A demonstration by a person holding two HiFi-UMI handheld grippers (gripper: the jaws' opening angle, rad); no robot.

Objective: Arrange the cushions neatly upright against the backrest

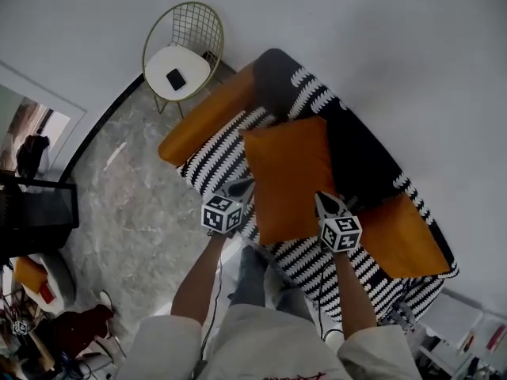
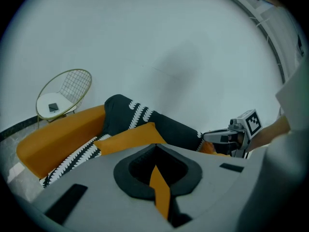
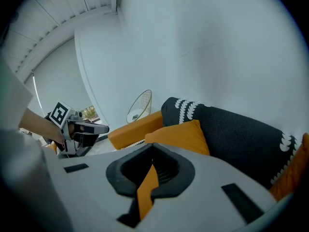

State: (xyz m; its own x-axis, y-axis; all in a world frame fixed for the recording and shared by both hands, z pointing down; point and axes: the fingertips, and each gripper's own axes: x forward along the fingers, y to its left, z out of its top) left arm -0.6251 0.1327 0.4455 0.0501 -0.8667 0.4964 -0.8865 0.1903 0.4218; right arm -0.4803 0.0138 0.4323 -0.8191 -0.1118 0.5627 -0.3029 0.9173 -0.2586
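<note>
An orange cushion (image 1: pixel 291 176) is held over the striped seat (image 1: pixel 214 161) of a sofa, its far edge near the black backrest (image 1: pixel 360 157). My left gripper (image 1: pixel 242 187) is shut on the cushion's near left corner, and my right gripper (image 1: pixel 325 203) is shut on its near right corner. In the left gripper view a strip of orange fabric is pinched in the left gripper (image 2: pixel 155 151), with the cushion (image 2: pixel 130 138) beyond it and the right gripper (image 2: pixel 219 137) off to the side. The right gripper view shows the same pinch in the right gripper (image 3: pixel 153 151), ahead of it the cushion (image 3: pixel 181 135).
The sofa has an orange arm on the left (image 1: pixel 207 113) and an orange part on the right (image 1: pixel 404 236). A gold wire chair (image 1: pixel 184 50) with a phone (image 1: pixel 176 78) on its white seat stands by the wall. Marble floor (image 1: pixel 135 212) lies to the left.
</note>
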